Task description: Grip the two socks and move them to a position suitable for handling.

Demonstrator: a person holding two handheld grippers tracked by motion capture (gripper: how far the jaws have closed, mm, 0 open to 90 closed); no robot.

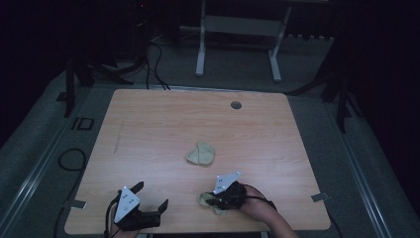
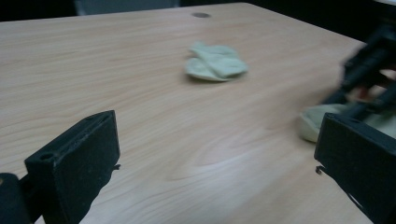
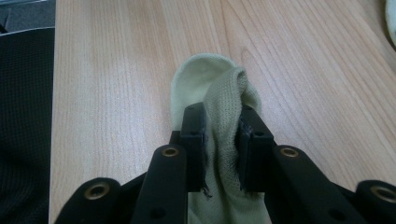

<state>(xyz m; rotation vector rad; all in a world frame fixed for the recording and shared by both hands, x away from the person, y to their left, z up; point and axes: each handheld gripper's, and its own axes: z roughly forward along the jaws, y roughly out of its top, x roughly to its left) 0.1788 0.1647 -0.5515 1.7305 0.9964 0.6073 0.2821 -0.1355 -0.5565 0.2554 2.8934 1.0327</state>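
A pale green sock (image 3: 212, 93) is pinched between the two black jaws of the right gripper (image 3: 223, 140), near the front edge of a light wooden table (image 1: 148, 129). In the right gripper view the jaws press on a bunched fold of its knit fabric from both sides. The sock's long axis runs along the jaws: a rounded end reaches out past the tips and lies on the wood, and the rest trails back between the jaws towards the gripper body. Which end is toe or cuff cannot be told. No label or brand shows on the sock. The left gripper (image 2: 215, 154) hovers low over the table with its jaws spread wide and nothing between them. Beyond and between its jaws, well apart from them, lies a second pale green sock (image 2: 215, 62), crumpled into a flat heap near the table's middle. To the side of its right-hand jaw the held sock and the right gripper appear, blurred. On the floor beside the table, in the high view, pale letters (image 1: 82, 123) read roughly "ID".
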